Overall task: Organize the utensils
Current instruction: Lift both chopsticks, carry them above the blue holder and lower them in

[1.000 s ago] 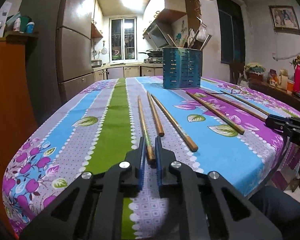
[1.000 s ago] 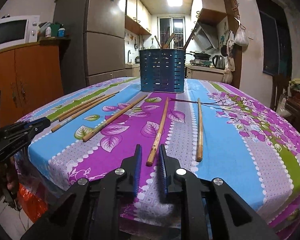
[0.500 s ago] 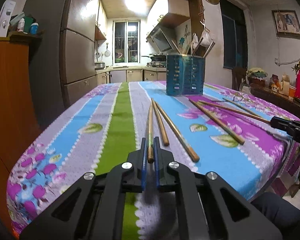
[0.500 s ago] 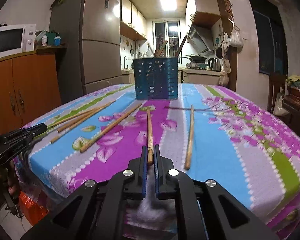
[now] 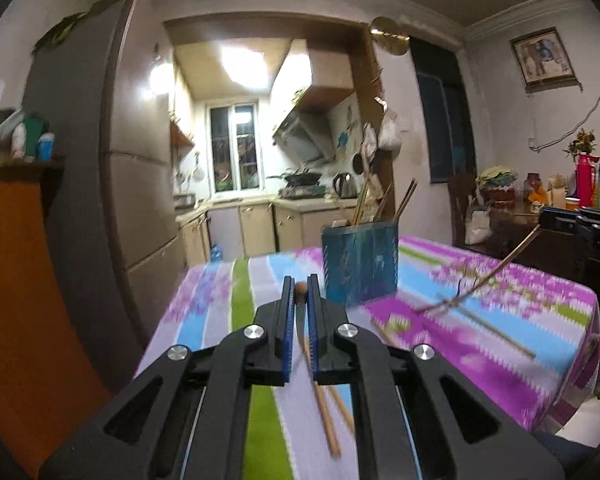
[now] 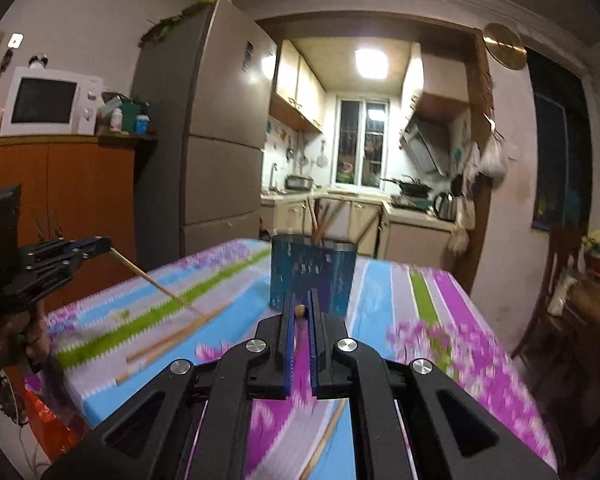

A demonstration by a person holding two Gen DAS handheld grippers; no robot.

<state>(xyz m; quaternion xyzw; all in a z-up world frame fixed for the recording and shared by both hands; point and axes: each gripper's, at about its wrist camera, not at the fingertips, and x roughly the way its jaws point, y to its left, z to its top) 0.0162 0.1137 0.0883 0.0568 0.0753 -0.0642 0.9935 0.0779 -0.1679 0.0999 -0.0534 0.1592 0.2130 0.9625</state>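
left gripper (image 5: 300, 294) fingers clamped on one chopstick (image 5: 300, 289), held above bench (image 5: 500, 360) | right gripper (image 6: 300, 311) fingers clamped on another chopstick (image 6: 300, 312) | blue holder (image 6: 312, 276) stood ahead on bench

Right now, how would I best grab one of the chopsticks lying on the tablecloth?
Probably pinch the chopstick near its end by the table's front edge, coming down from above, one finger each side. It is thin and lies flat on the tablecloth, so a sideways push would roll it.
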